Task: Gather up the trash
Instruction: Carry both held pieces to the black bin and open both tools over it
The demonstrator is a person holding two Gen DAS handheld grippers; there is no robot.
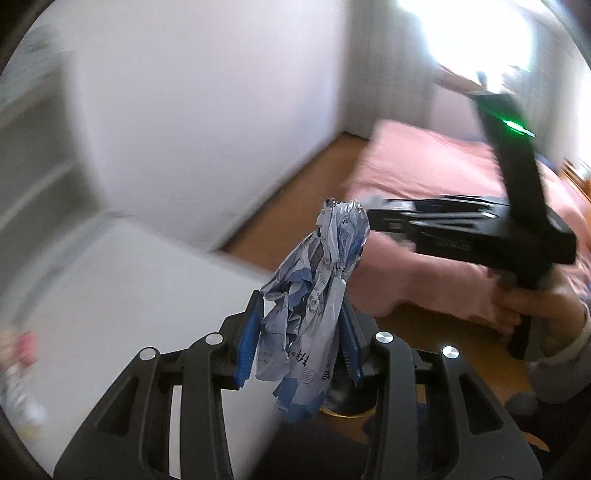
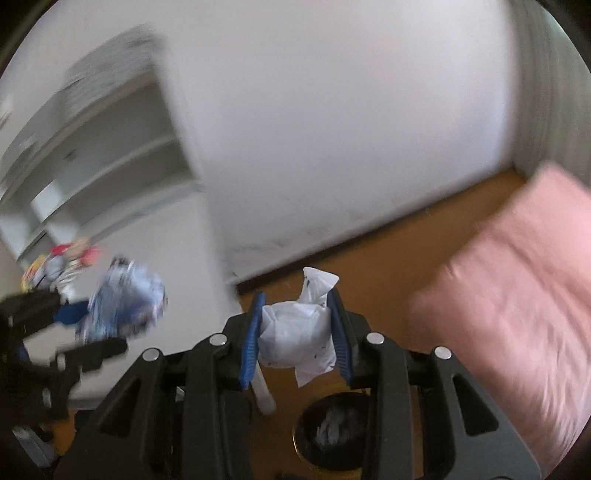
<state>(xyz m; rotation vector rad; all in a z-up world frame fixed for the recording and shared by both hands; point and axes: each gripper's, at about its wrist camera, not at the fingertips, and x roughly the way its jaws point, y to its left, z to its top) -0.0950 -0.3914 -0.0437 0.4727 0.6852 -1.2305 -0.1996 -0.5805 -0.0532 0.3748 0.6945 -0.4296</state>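
Wrappers both light, soft, crushable: left gripper (image 1: 301, 341) fingers clenched mid-body on crumpled blue wrapper (image 1: 317, 295); right gripper (image 2: 297, 332) fingers clenched on white paper wad (image 2: 295, 338); bin (image 2: 332, 432) below.

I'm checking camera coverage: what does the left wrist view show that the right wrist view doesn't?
Only the left wrist view: the bright window and the person's hand gripping the right gripper's handle. Only the right wrist view: the crumpled white paper wad in the right jaws, and grey shelves. Both: the blue-printed crumpled plastic wrapper, the pink bedspread, the wooden floor and a dark round bin.
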